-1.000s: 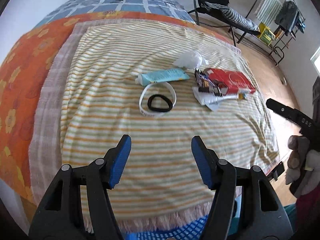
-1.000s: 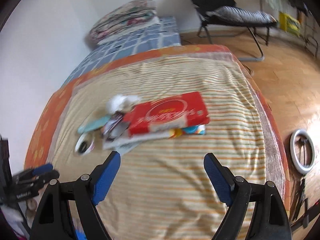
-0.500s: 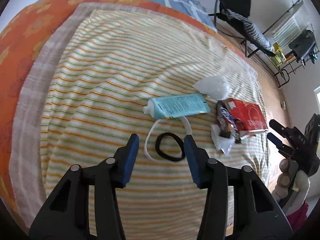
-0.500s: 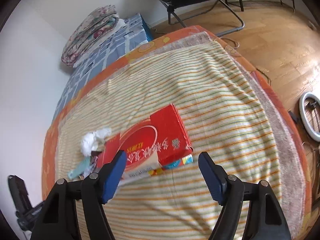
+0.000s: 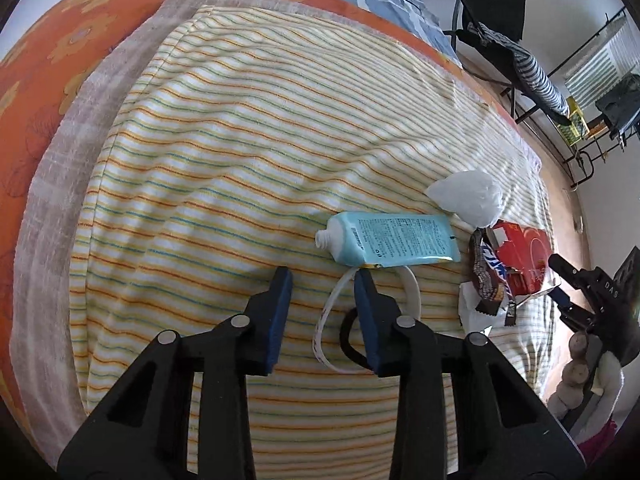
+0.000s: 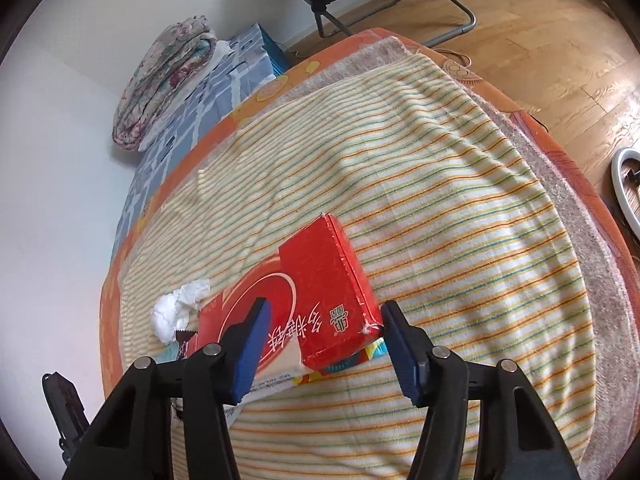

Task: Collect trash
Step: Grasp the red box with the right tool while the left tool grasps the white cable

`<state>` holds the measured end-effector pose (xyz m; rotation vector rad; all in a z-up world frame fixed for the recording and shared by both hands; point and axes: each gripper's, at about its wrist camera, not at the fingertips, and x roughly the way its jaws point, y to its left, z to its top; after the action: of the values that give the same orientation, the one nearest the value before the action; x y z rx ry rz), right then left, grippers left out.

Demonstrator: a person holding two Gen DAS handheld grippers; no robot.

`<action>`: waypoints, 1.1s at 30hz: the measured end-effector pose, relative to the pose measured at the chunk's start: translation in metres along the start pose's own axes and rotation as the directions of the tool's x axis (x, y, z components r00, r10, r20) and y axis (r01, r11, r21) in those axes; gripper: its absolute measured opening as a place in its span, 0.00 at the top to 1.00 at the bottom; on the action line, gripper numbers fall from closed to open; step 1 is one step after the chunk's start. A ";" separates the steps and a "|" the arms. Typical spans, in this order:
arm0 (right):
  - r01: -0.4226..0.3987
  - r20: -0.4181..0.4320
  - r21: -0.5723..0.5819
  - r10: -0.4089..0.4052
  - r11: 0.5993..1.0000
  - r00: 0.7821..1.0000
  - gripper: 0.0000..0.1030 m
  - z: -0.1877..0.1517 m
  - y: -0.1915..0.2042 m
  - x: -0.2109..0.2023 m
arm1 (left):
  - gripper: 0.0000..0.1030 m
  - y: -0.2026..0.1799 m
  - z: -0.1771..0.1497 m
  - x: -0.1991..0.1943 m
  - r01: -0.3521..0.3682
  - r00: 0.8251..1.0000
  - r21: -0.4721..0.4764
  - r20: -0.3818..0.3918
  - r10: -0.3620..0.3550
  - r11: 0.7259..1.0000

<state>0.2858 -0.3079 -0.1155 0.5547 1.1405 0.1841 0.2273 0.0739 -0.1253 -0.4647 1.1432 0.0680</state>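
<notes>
- Step in hand, by my reading: both grippers are descending onto trash on the bed (image 5: 248, 128), nothing lifted yet.
- Left gripper (image 5: 322, 280) fingers are narrow and closing on bare blanket; the white band (image 5: 414, 286) loops around the right finger, with the blue tube (image 5: 394, 240) just beyond the tips.
- Right gripper (image 6: 324, 316) fingers are closing, half-wide, astride the red box (image 6: 320, 292), pads not yet pressing.
- Next move calls for shifting the left fingers onto one item and closing the right on the box edges.
</notes>
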 end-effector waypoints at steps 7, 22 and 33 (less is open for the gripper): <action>-0.039 0.007 0.016 0.039 0.999 0.999 0.58 0.001 0.004 0.001 | 0.78 -0.003 0.001 0.003 -0.012 1.000 0.029 0.018 0.012 1.000; -0.125 0.115 -0.127 0.140 0.984 0.983 0.78 0.000 0.049 -0.039 | 0.95 0.000 -0.004 -0.005 0.004 1.000 0.029 0.029 -0.005 1.000; -0.071 0.226 -0.381 0.167 0.922 0.960 0.81 -0.027 0.110 -0.086 | 0.97 0.005 -0.002 -0.029 0.021 0.997 0.014 0.075 -0.022 1.000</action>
<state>0.2403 -0.2415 0.0017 0.2995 0.7934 0.4142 0.2114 0.0831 -0.1021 -0.4589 1.0642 0.0586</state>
